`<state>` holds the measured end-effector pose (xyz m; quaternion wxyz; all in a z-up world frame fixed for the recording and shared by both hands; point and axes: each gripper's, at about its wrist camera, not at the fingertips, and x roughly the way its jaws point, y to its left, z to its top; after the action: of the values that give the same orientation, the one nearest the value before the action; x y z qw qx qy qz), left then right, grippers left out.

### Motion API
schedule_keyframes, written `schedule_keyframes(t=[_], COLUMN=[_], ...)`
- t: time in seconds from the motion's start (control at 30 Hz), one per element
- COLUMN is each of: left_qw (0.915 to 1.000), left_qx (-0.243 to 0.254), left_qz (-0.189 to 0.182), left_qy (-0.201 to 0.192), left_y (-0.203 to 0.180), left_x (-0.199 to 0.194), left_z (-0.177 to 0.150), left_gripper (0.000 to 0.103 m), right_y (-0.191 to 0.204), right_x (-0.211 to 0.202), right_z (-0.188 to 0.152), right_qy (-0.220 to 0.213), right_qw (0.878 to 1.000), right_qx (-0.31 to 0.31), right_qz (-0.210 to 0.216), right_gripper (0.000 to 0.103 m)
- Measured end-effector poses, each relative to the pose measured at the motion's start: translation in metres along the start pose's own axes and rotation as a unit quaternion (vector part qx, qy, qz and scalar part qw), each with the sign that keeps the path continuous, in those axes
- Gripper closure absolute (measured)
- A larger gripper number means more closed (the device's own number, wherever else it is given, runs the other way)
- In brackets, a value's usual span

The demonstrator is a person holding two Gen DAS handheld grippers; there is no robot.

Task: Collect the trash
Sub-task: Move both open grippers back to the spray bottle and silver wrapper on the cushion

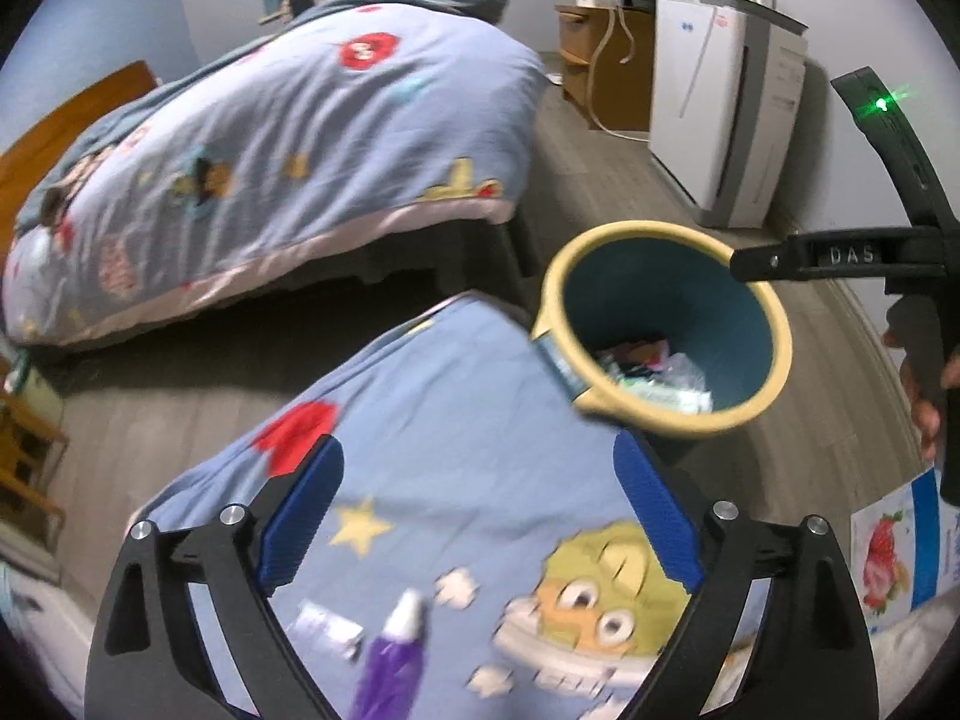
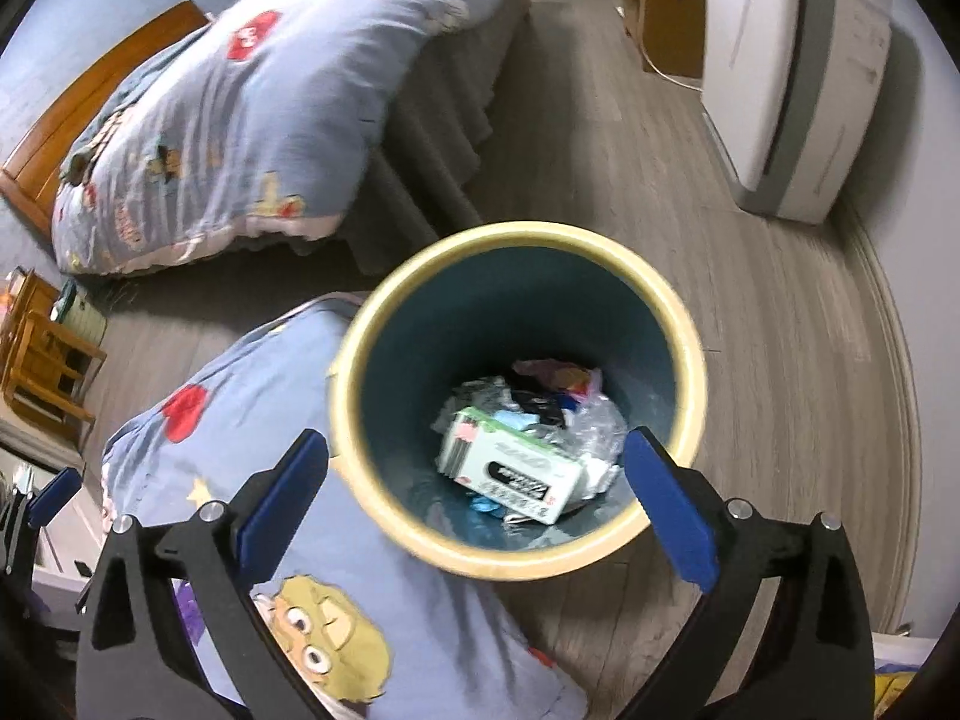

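A trash bin (image 2: 516, 234) with a cream rim and teal inside stands on the floor against the near bed's corner. In it lie a white carton (image 2: 510, 471) and crumpled plastic wrappers (image 2: 591, 420). My right gripper (image 2: 475, 441) hangs open above the bin's mouth with nothing between its blue pads. My left gripper (image 1: 477, 450) is open over the cartoon-print bedspread (image 1: 456, 396), left of the bin (image 1: 660, 294), and holds nothing. On the bedspread below it lie a purple-and-white wrapper (image 1: 396, 648) and a small silvery scrap (image 1: 327, 630), both blurred. The right gripper's black body (image 1: 840, 255) reaches over the bin's far rim.
A second bed with a blue quilt (image 1: 270, 150) stands across a strip of grey wood floor (image 2: 750, 330). A white air purifier (image 1: 720, 108) and a wooden nightstand (image 1: 600, 60) line the far wall. Wooden furniture (image 2: 42, 360) is at the left, and a strawberry-print box (image 1: 894, 552) at the right.
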<state>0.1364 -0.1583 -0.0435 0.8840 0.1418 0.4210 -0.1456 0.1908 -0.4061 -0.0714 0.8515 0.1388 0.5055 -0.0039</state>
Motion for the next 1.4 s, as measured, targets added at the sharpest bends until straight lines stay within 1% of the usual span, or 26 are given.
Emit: schedule_keyframes(t=[0.13, 0.33, 0.5, 0.6, 0.7, 0.8, 0.9, 1.0, 1.07, 1.13, 1.23, 1.3, 1.33, 1.4], left_qw=[0.9998, 0.9981, 0.9939, 0.9917, 0.9899, 0.9868, 0.9836, 0.9832, 0.9836, 0.9838, 0.9829, 0.9826, 0.9826, 0.9832], left_qx=[-0.016, -0.047, -0.099, -0.115, -0.125, -0.144, -0.164, -0.165, -0.16, -0.158, -0.165, -0.168, -0.168, -0.165], left_qz=[0.015, 0.041, 0.048, 0.057, 0.066, 0.074, 0.074, 0.077, 0.082, 0.083, 0.079, 0.077, 0.076, 0.074], left_qy=[-0.001, -0.006, -0.01, -0.005, 0.002, 0.005, 0.01, 0.013, 0.019, 0.021, 0.018, 0.021, 0.023, 0.029], left_y=[0.027, 0.07, 0.109, 0.126, 0.144, 0.162, 0.178, 0.184, 0.185, 0.187, 0.191, 0.194, 0.195, 0.197], left_x=[-0.027, -0.062, -0.074, -0.073, -0.073, -0.071, -0.068, -0.065, -0.062, -0.061, -0.06, -0.057, -0.055, -0.051], left_z=[-0.021, -0.055, -0.082, -0.097, -0.109, -0.117, -0.123, -0.128, -0.13, -0.13, -0.131, -0.132, -0.132, -0.132], left_gripper=[0.011, 0.011, 0.011, 0.011, 0.011, 0.011, 0.011, 0.011, 0.011, 0.011, 0.011, 0.011, 0.011, 0.011], right_y=[0.031, 0.085, 0.125, 0.146, 0.174, 0.195, 0.211, 0.226, 0.235, 0.246, 0.261, 0.27, 0.272, 0.276], right_x=[-0.013, -0.032, -0.03, -0.022, -0.007, 0.006, 0.022, 0.04, 0.049, 0.059, 0.073, 0.084, 0.088, 0.098], right_z=[-0.011, -0.031, -0.054, -0.071, -0.092, -0.109, -0.122, -0.133, -0.139, -0.147, -0.157, -0.164, -0.168, -0.176], right_qy=[-0.001, -0.017, -0.006, 0.008, 0.027, 0.038, 0.052, 0.073, 0.087, 0.101, 0.12, 0.136, 0.144, 0.164], right_qw=[1.0, 0.998, 0.997, 0.997, 0.995, 0.993, 0.992, 0.991, 0.99, 0.989, 0.987, 0.984, 0.983, 0.98], right_qx=[-0.019, -0.059, -0.073, -0.073, -0.094, -0.11, -0.111, -0.111, -0.107, -0.1, -0.106, -0.109, -0.106, -0.1], right_qz=[0.017, 0.014, 0.028, 0.035, 0.022, 0.014, 0.014, 0.016, 0.026, 0.037, 0.035, 0.034, 0.036, 0.045], right_gripper=[0.006, 0.006, 0.006, 0.006, 0.006, 0.006, 0.006, 0.006, 0.007, 0.012, 0.021, 0.029, 0.031, 0.041])
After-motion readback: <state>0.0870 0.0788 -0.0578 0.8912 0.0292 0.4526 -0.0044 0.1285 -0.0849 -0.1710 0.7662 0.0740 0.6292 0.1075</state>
